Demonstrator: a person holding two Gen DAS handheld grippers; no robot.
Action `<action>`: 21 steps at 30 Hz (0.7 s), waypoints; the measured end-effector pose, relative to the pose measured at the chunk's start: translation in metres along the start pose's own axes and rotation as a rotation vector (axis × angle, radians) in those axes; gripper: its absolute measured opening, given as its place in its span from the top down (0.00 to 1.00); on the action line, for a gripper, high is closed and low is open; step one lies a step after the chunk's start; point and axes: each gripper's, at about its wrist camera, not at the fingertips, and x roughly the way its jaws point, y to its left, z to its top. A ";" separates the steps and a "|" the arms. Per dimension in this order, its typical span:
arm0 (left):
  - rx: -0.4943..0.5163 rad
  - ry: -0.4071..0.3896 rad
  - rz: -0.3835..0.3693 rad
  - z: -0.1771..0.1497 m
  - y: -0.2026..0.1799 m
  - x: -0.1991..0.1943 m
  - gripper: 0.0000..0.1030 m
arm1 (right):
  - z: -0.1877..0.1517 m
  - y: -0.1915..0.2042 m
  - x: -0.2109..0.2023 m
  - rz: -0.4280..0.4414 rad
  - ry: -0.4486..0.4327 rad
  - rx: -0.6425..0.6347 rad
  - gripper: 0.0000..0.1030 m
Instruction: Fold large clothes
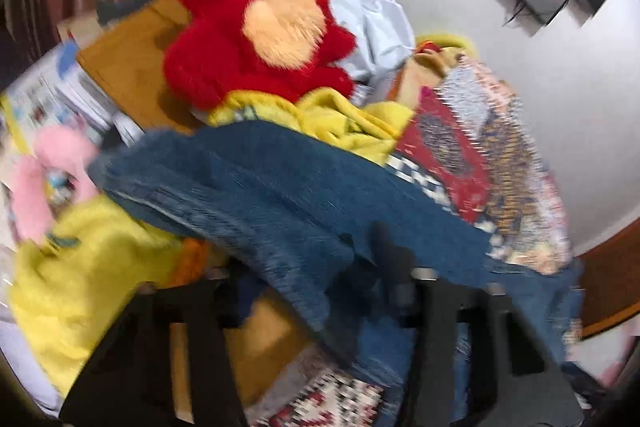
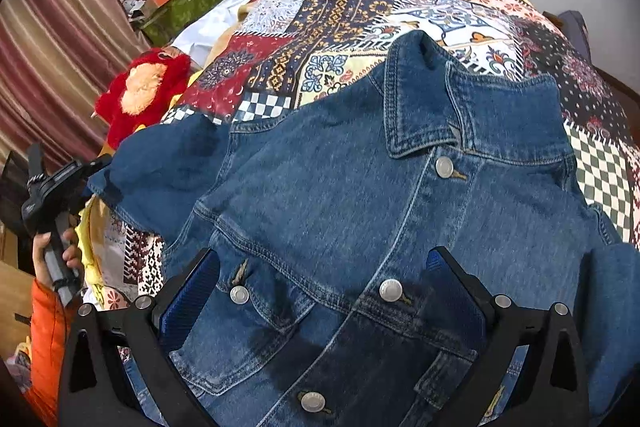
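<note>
The denim jacket [image 2: 360, 227] lies front up on the patchwork quilt [image 2: 360, 11], collar toward the wall, the right gripper [image 2: 320, 291] spread wide over its chest, the left gripper [image 1: 320, 291] pinching the sleeve edge beside the crowded bedside

Ahead of my right gripper [image 2: 320, 307] the jacket [image 2: 360, 207] lies front-up on the quilt [image 2: 360, 11], collar at the far end — its sleeve [image 2: 160, 163] runs left, where my left gripper [image 2: 44, 195] is; the plush toy [image 2: 140, 91] sits beyond.
</note>
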 end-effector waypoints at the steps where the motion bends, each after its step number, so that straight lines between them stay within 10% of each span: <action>1: 0.034 -0.014 0.042 0.001 -0.004 -0.002 0.75 | -0.001 -0.002 0.000 0.001 0.001 0.003 0.00; 7: 0.242 -0.127 0.154 0.001 -0.051 -0.028 0.88 | -0.008 -0.012 -0.015 -0.008 -0.002 0.024 0.00; 13: 0.407 -0.221 0.048 -0.001 -0.125 -0.073 0.90 | -0.014 -0.028 -0.036 -0.036 -0.024 0.036 0.00; 21: 0.564 -0.154 -0.165 -0.041 -0.226 -0.084 0.92 | -0.022 -0.049 -0.074 -0.060 -0.093 0.052 0.00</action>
